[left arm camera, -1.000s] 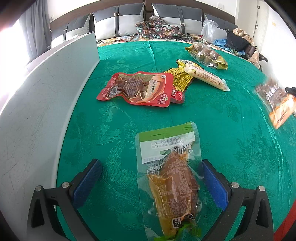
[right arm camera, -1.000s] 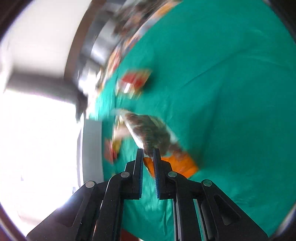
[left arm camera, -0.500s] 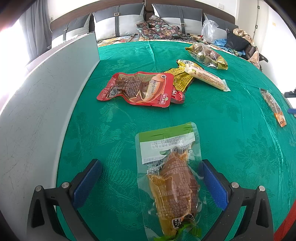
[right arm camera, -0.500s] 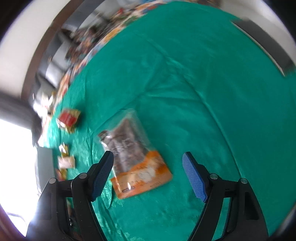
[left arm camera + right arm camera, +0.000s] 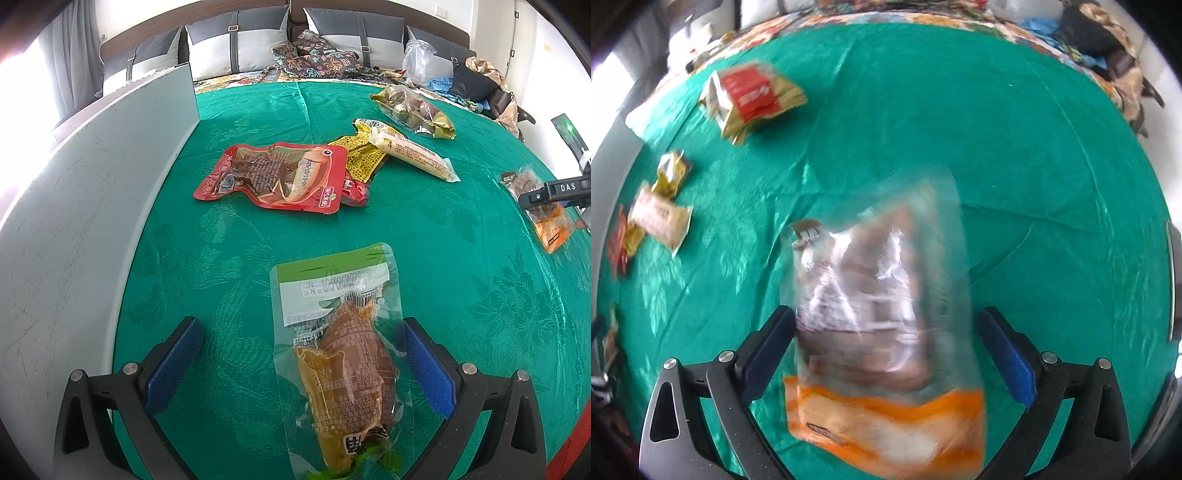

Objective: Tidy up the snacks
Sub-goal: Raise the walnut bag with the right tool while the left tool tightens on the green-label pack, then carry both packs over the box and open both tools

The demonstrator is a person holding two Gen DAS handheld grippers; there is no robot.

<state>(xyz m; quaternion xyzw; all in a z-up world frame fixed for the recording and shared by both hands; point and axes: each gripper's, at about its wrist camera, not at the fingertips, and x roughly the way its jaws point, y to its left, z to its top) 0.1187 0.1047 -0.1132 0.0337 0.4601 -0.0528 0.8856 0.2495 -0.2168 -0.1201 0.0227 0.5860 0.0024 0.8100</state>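
My left gripper [image 5: 301,363] is open over the green cloth [image 5: 424,236], its fingers either side of a clear pouch with a green label and a brown snack [image 5: 341,354]. My right gripper [image 5: 886,354] is open, with a clear and orange pouch of brown snacks [image 5: 882,332] lying on the cloth between its fingers, blurred. That pouch also shows at the right in the left wrist view [image 5: 543,214], under the right gripper's body. A red fish pouch [image 5: 277,175], a yellow pack [image 5: 360,157], a long beige pack [image 5: 410,153] and a gold bag [image 5: 413,109] lie further back.
A grey board [image 5: 81,199] stands along the left edge of the cloth. Pillows and bags [image 5: 317,51] lie behind. In the right wrist view a red and gold pack [image 5: 750,96] and smaller packs [image 5: 661,218] lie at the left.
The right gripper, shut on the orange pouch a second ago, opened and let it down on the cloth; it has since turned and moved in over the pouch. The left gripper has not moved.
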